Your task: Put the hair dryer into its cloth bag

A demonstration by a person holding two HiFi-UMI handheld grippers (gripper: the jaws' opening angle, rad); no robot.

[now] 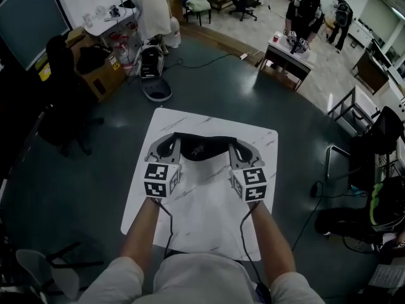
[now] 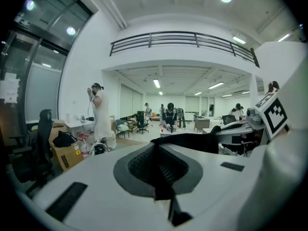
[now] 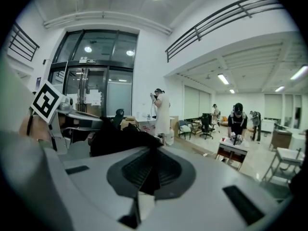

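Observation:
A black cloth bag point(image 1: 204, 145) hangs stretched between my two grippers above the white marble-patterned table point(image 1: 209, 214). My left gripper point(image 1: 167, 145) is shut on the bag's left edge, and my right gripper point(image 1: 238, 148) is shut on its right edge. In the left gripper view the black cloth point(image 2: 161, 177) is pinched between the pads and runs right toward the other gripper's marker cube point(image 2: 272, 114). In the right gripper view the cloth point(image 3: 150, 172) is pinched the same way, with the bag's bulk point(image 3: 120, 136) to the left. The hair dryer is not clearly seen; a dim shape shows in the bag's mouth.
A dark office chair point(image 1: 60, 100) and a cardboard box point(image 1: 101, 75) stand at the far left. A small appliance point(image 1: 152, 62) sits on the floor beyond the table. A person in white point(image 1: 152, 8) and a small desk point(image 1: 288, 59) with people are farther off.

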